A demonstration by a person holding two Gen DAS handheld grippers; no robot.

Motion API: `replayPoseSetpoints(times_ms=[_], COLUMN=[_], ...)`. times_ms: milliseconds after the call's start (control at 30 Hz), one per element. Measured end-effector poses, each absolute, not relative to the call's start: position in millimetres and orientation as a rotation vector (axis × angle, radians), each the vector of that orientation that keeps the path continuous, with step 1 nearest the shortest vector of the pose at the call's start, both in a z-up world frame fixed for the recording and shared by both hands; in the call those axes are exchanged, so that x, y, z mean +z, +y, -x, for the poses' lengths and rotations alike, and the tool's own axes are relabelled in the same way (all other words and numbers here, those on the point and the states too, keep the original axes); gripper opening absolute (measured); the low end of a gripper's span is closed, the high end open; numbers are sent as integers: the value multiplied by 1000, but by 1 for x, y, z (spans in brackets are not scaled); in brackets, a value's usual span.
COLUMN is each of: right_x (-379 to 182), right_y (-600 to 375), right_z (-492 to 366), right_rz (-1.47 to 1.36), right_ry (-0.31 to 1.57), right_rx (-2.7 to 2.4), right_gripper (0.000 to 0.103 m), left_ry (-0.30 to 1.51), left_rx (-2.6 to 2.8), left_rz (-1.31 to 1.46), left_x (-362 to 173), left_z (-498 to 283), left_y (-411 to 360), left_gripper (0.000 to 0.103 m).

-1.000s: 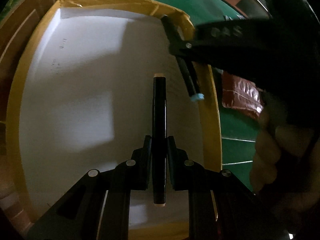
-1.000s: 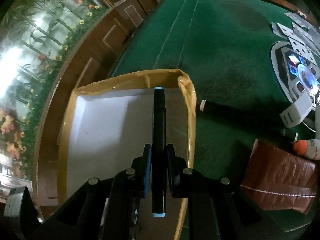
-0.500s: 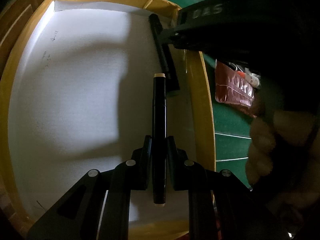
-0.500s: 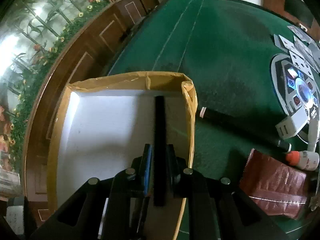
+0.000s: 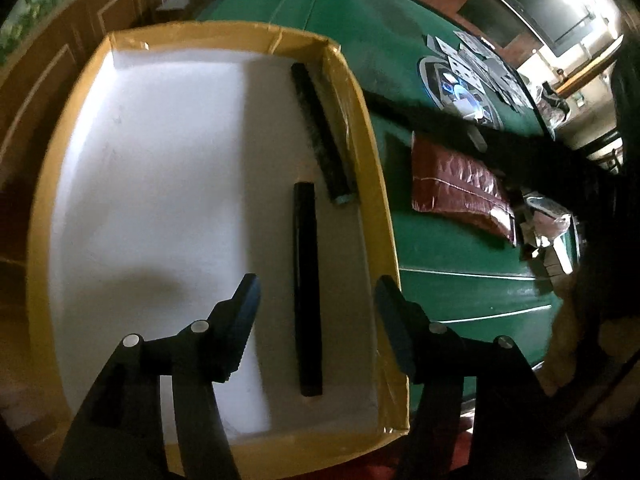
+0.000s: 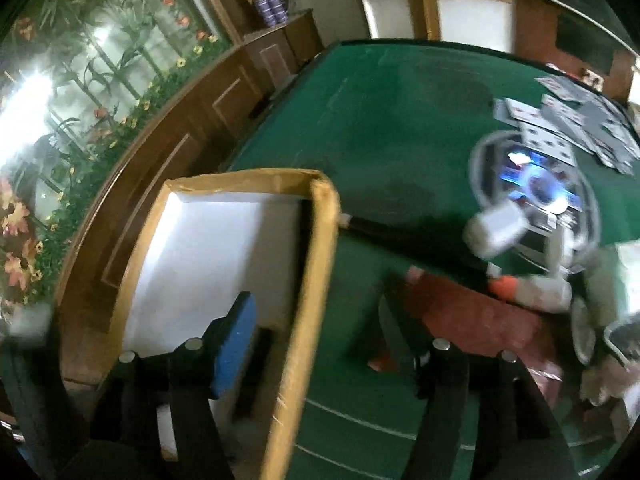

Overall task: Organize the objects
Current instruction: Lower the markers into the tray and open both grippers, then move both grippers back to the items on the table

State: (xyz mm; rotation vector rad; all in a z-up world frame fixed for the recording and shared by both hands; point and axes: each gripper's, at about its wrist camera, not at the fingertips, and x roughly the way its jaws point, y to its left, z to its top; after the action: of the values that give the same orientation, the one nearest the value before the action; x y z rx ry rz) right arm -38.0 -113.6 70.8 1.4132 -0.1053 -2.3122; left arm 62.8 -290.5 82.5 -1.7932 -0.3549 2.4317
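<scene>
Inside the box [image 5: 362, 92], a black marker [image 5: 307, 284] lies flat beneath the left gripper [image 5: 316, 296], whose jaws are opening, untouched. A second marker [image 5: 320, 132] lies by the box's right wall. The right gripper [image 6: 320, 320], jaws opening and empty, straddles that wall.

Both grippers are letting go: the left gripper [image 5: 316, 300] is opening, its black marker [image 5: 307, 288] now lying in the box [image 5: 362, 120]; the right gripper [image 6: 320, 328] is opening, emptied, its blue-tipped marker [image 5: 320, 132] lying alongside.

Below my left claw [image 5: 316, 300] lie two black markers [image 5: 307, 288], one teal-tipped [image 5: 322, 132], in a yellow-rimmed, white-floored box [image 5: 366, 128]; right of it, green felt [image 5: 460, 248] bears a maroon pouch [image 5: 460, 184].
</scene>
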Motion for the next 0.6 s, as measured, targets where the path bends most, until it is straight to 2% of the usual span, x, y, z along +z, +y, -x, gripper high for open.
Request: replayPoseSetpoints(times_ms=[167,333,600], right_x=[66,60,52], right_y=[-63,-13,50], right_z=[14,-10,-41], right_rz=[-1421,-1389,-1414], right_ry=[-135,-234,-269], right_rx=[-2364,-2388,-2460], right_gripper=[78,78,80], left_ry=[-233,-113,-10], left_rx=[2497,2534,2504], left_rz=[1766,1725,1660], left_x=[92,105,112], left_z=[-64,-52,-34], left_y=[-263,-245,-198], left_gripper=[68,69,69])
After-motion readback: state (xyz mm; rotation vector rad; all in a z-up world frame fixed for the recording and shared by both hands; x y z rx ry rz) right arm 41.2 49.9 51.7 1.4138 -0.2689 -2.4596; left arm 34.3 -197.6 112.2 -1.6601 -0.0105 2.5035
